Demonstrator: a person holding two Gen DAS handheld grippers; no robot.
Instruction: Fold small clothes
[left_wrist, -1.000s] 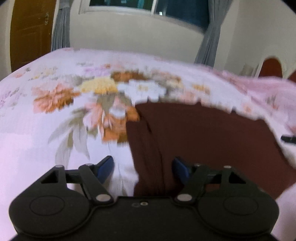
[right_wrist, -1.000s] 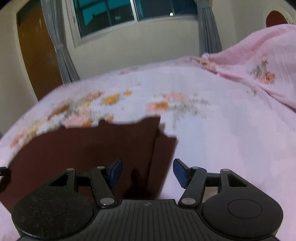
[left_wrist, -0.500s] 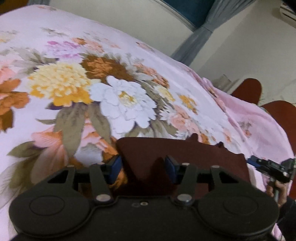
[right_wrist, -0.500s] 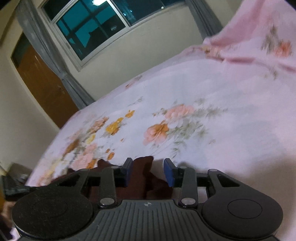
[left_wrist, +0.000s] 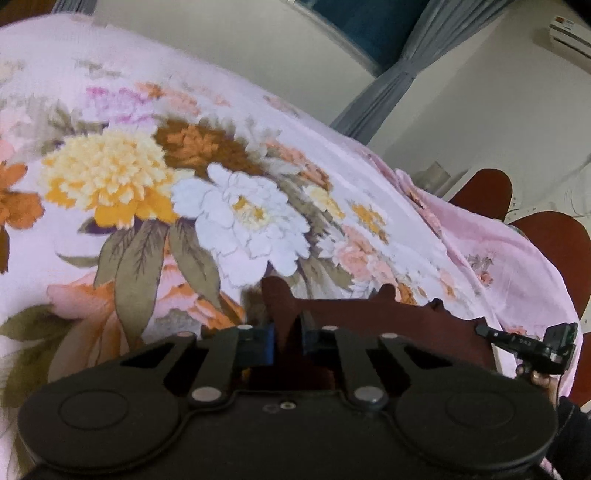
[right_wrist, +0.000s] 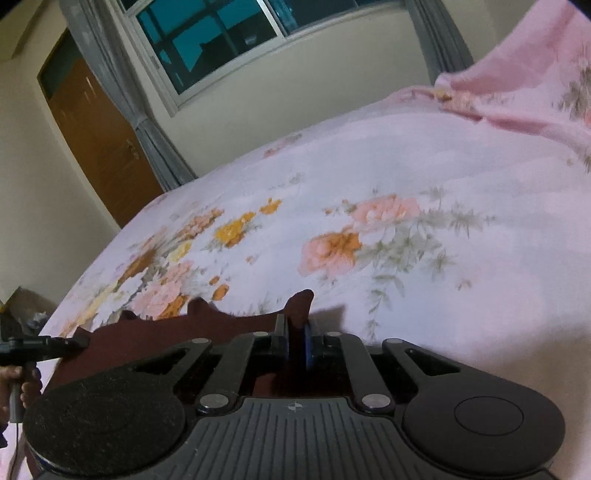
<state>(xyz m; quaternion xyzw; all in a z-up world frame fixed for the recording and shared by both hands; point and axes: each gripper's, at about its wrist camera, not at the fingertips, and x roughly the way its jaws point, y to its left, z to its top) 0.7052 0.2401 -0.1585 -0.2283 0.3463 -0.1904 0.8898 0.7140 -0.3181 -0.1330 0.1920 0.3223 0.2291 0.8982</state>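
- We see the dark maroon garment (left_wrist: 388, 317) lying on the floral bed sheet (left_wrist: 229, 206), its long axis stretched sideways between our two tools.
- Our left gripper (left_wrist: 287, 341) has its blue fingers (left_wrist: 266, 345) closing on one top corner of the cloth, which pokes up between them.
- Our right gripper (right_wrist: 295, 341) pinches the opposite corner, its fingers nearly together with a peak of fabric standing up above them.
- The garment's upper edge sags between the two grips with small bumps along it.
- It looks plain, unpatterned and deep brown-red.
- In the left view, the other tool (left_wrist: 532, 345) shows at the cloth's far end.
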